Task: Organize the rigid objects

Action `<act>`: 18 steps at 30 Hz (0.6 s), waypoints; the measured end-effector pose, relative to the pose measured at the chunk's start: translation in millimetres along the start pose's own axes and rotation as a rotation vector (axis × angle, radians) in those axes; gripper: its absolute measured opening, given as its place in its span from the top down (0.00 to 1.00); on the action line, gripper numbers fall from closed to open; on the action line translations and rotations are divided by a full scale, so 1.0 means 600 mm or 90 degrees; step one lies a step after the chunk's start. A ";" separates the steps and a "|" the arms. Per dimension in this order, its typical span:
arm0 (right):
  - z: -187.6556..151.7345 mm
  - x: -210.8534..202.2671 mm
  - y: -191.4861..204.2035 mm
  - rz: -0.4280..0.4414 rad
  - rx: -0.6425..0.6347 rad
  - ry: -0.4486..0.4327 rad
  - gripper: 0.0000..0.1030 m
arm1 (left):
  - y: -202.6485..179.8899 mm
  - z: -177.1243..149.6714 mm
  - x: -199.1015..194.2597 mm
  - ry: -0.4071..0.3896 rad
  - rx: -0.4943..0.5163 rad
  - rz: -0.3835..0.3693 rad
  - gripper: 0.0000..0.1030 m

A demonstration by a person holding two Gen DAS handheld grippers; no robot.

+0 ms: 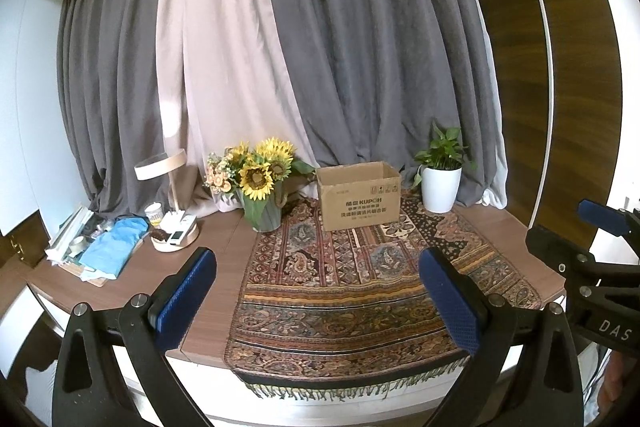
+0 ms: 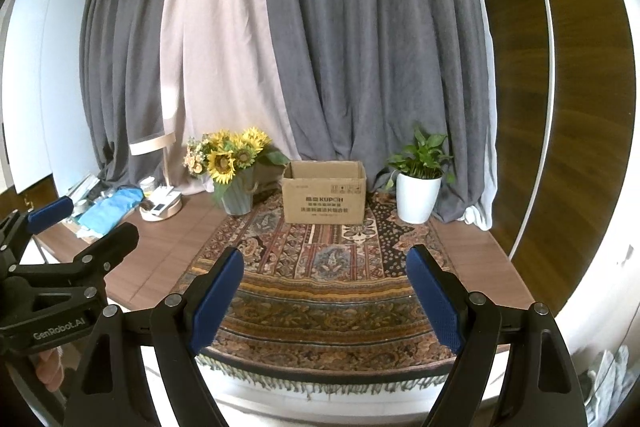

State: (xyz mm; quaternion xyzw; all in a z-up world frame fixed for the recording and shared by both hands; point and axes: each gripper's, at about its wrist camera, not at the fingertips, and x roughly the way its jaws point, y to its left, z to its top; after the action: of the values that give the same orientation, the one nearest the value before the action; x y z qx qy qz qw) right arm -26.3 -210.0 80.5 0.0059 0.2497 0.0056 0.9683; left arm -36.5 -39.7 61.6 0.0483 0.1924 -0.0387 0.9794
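An open brown cardboard box point(image 1: 359, 195) printed KUPOH stands at the back of a patterned runner point(image 1: 344, 291) on a wooden table; it also shows in the right wrist view point(image 2: 324, 193). My left gripper point(image 1: 318, 301) is open and empty, held above the table's near edge. My right gripper point(image 2: 326, 301) is open and empty at about the same distance from the box. Each gripper shows at the edge of the other's view, the right one point(image 1: 592, 247) and the left one point(image 2: 48, 247). The inside of the box is hidden.
A vase of sunflowers point(image 1: 260, 183) stands left of the box, a white potted plant point(image 1: 440, 183) to its right. At far left are a lamp on a round tray point(image 1: 174, 227), a blue cloth point(image 1: 116, 243) and small clutter. Grey curtains hang behind.
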 end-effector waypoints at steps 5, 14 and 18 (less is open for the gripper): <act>0.000 -0.005 -0.004 -0.003 -0.001 -0.004 0.18 | -0.007 0.000 0.001 -0.002 0.002 -0.001 0.00; -0.001 -0.011 -0.014 -0.005 0.005 -0.006 0.18 | -0.016 0.004 0.000 -0.006 0.006 -0.002 0.00; -0.001 -0.012 -0.016 -0.005 0.005 -0.008 0.18 | -0.016 0.004 0.000 -0.006 0.006 -0.002 0.00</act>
State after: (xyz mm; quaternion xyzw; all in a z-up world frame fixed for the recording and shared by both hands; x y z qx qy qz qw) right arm -32.9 -219.8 83.4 0.0092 0.2440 0.0010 0.9697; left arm -36.6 -49.5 63.2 0.0524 0.1880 -0.0412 0.9799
